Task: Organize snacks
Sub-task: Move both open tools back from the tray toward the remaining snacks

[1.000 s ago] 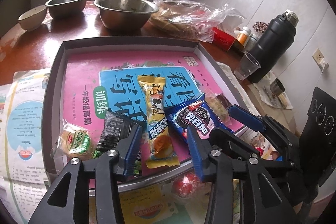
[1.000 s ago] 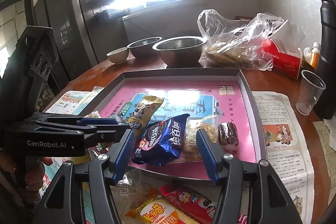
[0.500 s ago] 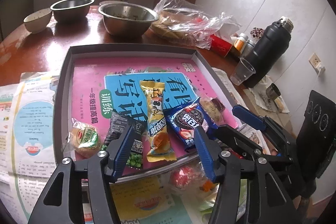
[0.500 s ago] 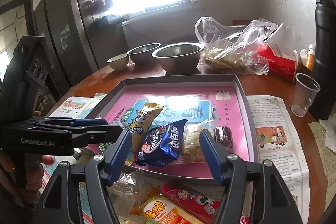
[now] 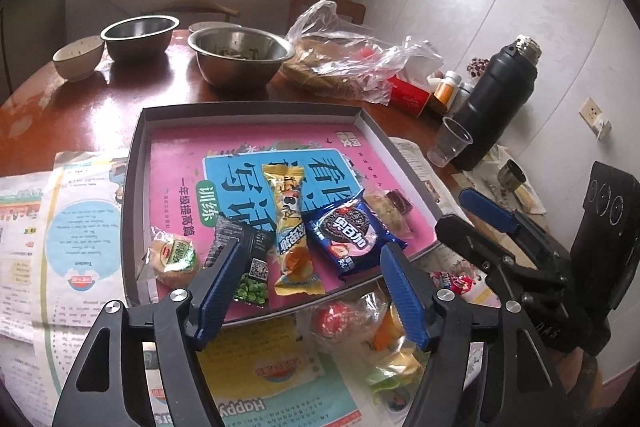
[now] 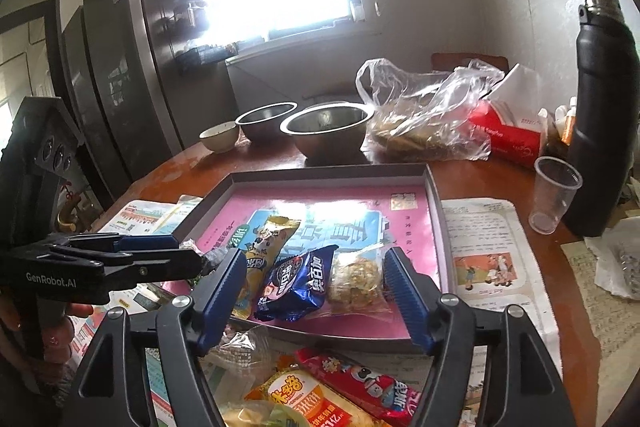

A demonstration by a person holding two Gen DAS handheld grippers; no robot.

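A grey tray (image 5: 134, 187) lined with a pink book cover holds a row of snacks: a round cake (image 5: 174, 259), a black pea packet (image 5: 244, 259), a yellow bar (image 5: 292, 227), a blue cookie packet (image 5: 346, 231) and a clear-wrapped biscuit (image 6: 354, 277). My left gripper (image 5: 310, 247) hovers over the tray's near edge, its jaws opening with nothing pinched between them. My right gripper (image 6: 315, 254) hangs beside it above the blue packet (image 6: 298, 279), its jaws also opening and holding nothing. More loose snacks, among them a red stick packet (image 6: 360, 383), lie on newspaper in front of the tray.
Behind the tray stand two steel bowls (image 5: 240, 55), a small ceramic bowl (image 5: 78, 57), a plastic bag of food (image 5: 344, 67) and a red tissue box (image 6: 508, 135). A black flask (image 6: 600, 115) and a clear cup (image 6: 554, 193) stand to the right. Newspapers (image 5: 60, 219) cover the table.
Both grippers have drawn back and up from the tray and their jaws have spread wider. The snacks in the tray lie where they were.
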